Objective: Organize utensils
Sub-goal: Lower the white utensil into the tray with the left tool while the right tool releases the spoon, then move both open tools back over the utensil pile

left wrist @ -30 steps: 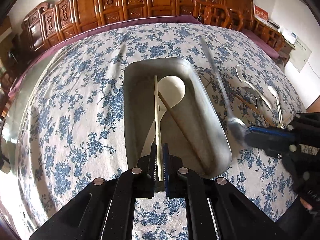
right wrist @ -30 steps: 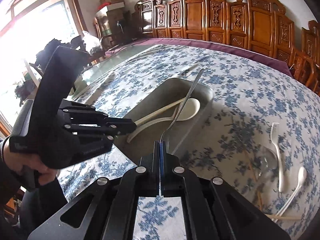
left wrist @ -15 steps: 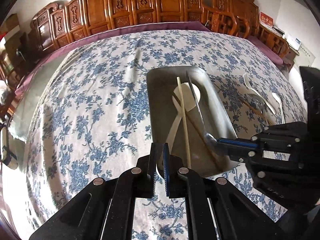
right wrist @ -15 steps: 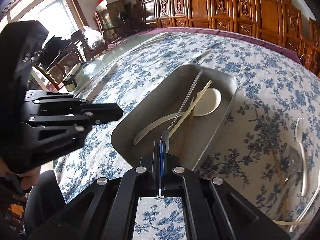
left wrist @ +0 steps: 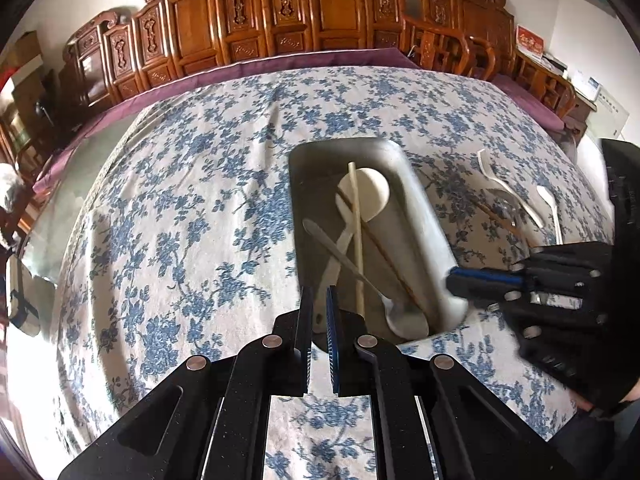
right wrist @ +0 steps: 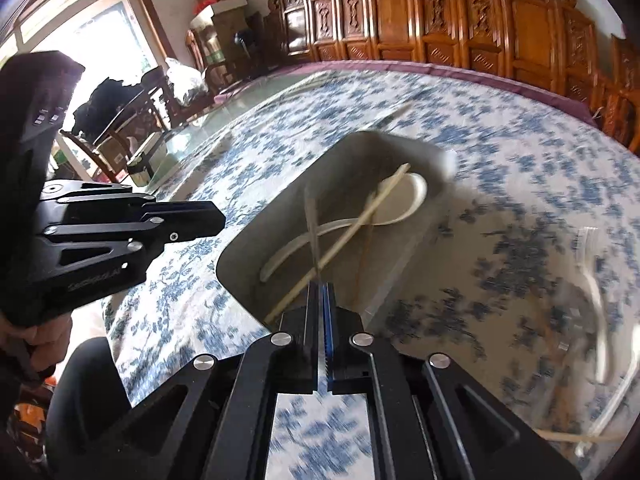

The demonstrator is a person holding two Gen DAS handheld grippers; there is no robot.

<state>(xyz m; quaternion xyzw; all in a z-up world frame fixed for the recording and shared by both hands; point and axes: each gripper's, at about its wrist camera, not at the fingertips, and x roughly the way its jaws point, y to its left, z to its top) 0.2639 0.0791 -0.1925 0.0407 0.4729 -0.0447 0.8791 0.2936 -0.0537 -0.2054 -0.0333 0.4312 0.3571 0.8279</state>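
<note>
Jaws of the left gripper (left wrist: 318, 292) are sitting almost together with only a thin slit between them and nothing in it, hovering above the near end of the metal tray (left wrist: 424, 220). Jaws of the right gripper (right wrist: 319, 286) are also standing closed. In the left wrist view their tip is hanging at the tray's near right rim, apart from everything inside, so they are gripping nothing that I can see.

A metal utensil (left wrist: 344, 260) is lying slantwise in the tray, its thin handle pointing toward the left wall and its broad end resting near the front right corner. It is crossing over a white spoon (left wrist: 372, 196), whose bowl is sitting toward the far end. A pale chopstick (left wrist: 356, 232) is running lengthwise over that spoon, and a darker chopstick (left wrist: 384, 256) is angling across beside it.

On the blue-flowered tablecloth (left wrist: 200, 200) covering the table, to the right of the tray, a white fork (left wrist: 500, 182) and a small white spoon (left wrist: 550, 208) are lying near each other, with a brown chopstick (left wrist: 500, 216) between them and the tray. The right wrist view is blurring these badly. A hand (right wrist: 40, 340) is gripping the left gripper's handle at that view's left edge. Carved wooden chairs (left wrist: 280, 20) are lining the far side of the table.
</note>
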